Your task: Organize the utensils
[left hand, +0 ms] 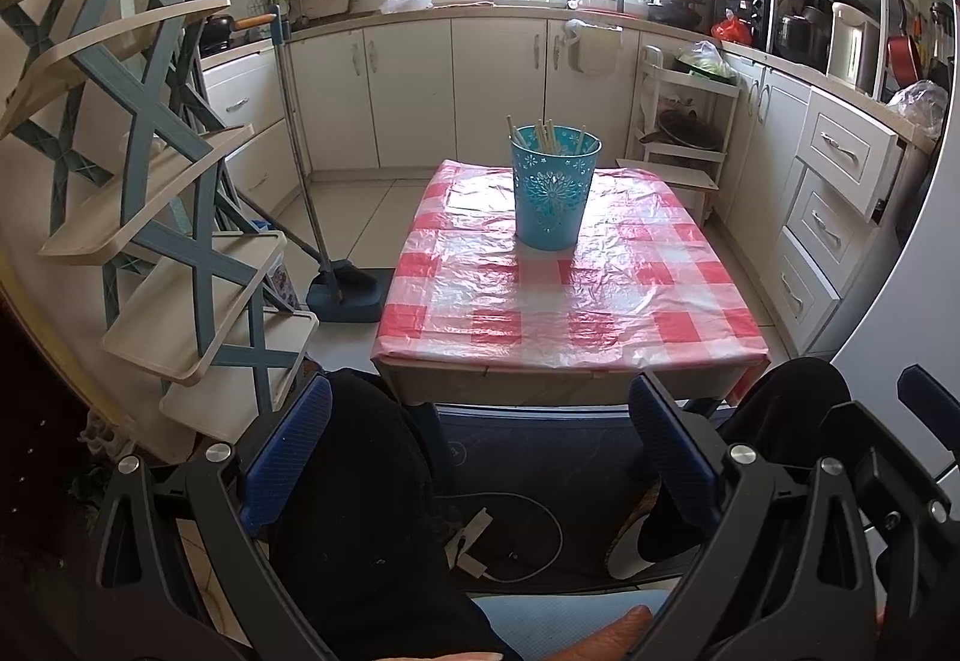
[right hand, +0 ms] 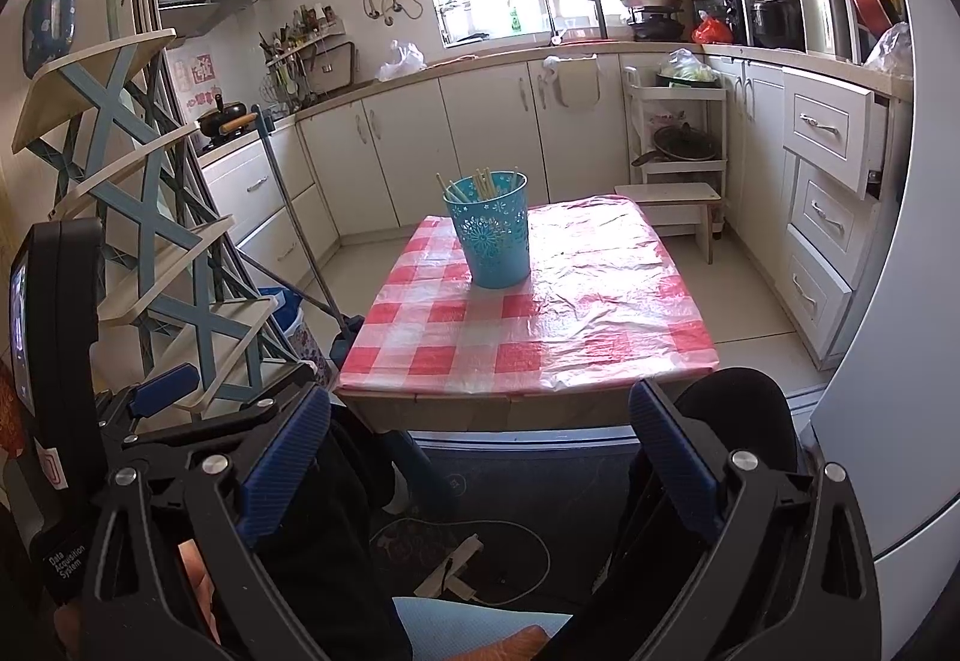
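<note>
Left gripper (left hand: 480,457): jaws spread wide, holding nothing, held low over the person's dark-clothed lap, short of the counter's near edge.
Right gripper (right hand: 480,457): jaws likewise spread and bare, at about the same height, just beside the left one.
Counter (left hand: 600,313): small, under a red-and-white checked plastic cover, straight ahead of both pairs of jaws.
Blue cup (left hand: 555,193): upright, perforated, toward the far side of the counter, well apart from either gripper; dead ahead of the left jaws, slightly left of centre from the right jaws.
Chopsticks (left hand: 546,136): pale sticks standing in the cup, long axes near vertical, tips fanned above the rim.
Nearer hand: cannot tell; both seem about equally far.
Likely reach: forward and upward, arriving above the stick tips.
</note>
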Available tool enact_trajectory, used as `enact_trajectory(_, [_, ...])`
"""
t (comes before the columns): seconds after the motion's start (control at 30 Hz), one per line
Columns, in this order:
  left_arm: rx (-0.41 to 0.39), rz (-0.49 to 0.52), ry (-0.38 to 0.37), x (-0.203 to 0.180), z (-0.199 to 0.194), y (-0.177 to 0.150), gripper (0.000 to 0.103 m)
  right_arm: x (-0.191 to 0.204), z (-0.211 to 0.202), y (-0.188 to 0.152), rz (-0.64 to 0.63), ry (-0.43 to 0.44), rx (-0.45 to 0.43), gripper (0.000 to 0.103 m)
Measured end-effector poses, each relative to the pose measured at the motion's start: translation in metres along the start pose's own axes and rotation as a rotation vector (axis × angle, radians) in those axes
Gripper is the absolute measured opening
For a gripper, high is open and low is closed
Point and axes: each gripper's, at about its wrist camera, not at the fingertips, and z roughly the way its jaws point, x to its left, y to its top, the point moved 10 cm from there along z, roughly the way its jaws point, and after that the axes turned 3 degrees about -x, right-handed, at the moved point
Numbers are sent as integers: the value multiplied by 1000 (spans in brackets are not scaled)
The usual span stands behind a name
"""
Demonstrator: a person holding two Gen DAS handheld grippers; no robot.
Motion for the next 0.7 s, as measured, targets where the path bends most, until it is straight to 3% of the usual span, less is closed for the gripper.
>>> enact_trajectory(0.7, [5,2,14,3,1,-3,95,1,4,-5,6,2,20,96])
